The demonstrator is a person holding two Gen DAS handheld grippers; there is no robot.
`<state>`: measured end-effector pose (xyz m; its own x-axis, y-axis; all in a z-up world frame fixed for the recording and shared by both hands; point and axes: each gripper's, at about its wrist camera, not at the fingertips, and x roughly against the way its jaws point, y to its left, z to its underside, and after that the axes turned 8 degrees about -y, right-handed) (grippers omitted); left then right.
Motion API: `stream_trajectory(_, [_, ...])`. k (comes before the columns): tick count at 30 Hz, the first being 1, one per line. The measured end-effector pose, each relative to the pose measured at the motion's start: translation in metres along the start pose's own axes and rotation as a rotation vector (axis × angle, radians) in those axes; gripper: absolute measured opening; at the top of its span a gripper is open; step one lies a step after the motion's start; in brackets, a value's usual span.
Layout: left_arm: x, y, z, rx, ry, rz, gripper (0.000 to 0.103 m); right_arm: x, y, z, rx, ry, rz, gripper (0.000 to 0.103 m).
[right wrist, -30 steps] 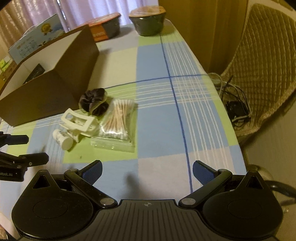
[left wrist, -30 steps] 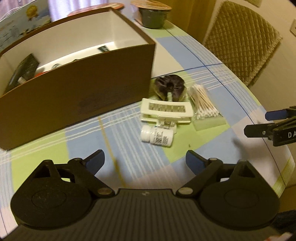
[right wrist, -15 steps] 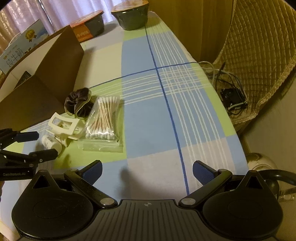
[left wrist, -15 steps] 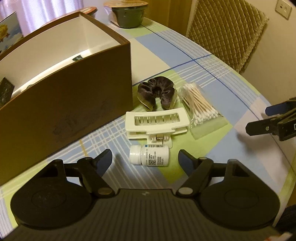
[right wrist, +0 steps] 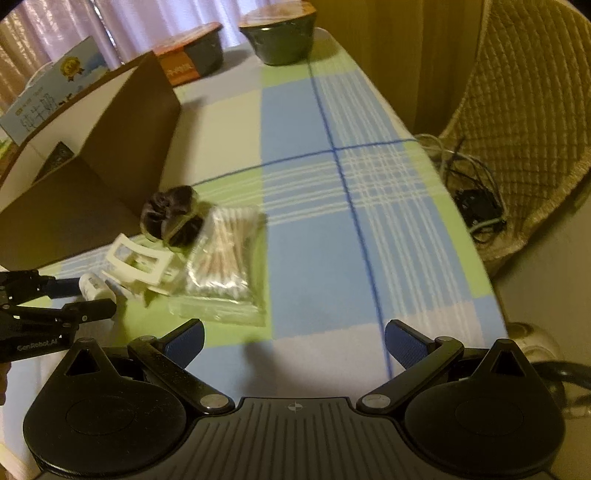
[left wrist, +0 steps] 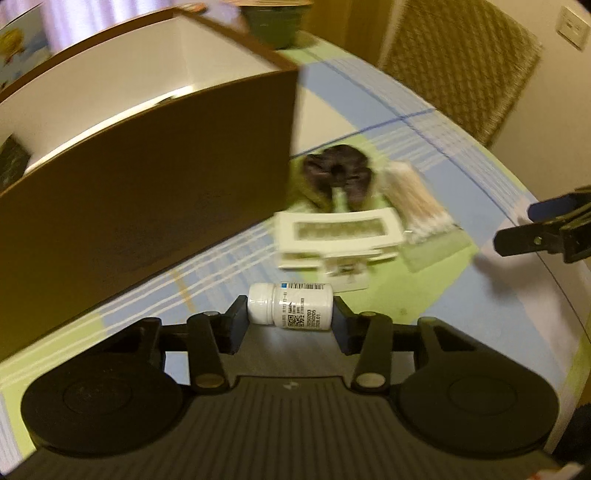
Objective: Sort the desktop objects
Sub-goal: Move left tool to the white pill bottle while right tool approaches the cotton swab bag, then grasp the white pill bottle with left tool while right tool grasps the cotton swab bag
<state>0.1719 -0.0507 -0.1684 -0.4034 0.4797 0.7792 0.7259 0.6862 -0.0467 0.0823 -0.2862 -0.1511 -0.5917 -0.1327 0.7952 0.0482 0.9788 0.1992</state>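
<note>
Between the left gripper jaws lies the pill bottle, gripped end to end; lift level toward the brown box. Right gripper jaws gape wide.

Wicker chair right beside the checkered tablecloth, cable tangle at the chair's foot, wall socket above it.

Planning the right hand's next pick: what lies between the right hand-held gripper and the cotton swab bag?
Only bare tablecloth, in the right wrist view: the open right hand-held gripper has nothing between it and the cotton swab bag.
</note>
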Motion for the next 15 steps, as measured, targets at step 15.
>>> stream_trajectory(15, [0.029,0.084,0.022,0.25,0.011,-0.21,0.042,-0.042,0.039,-0.029,0.103,-0.098,-0.067,0.082])
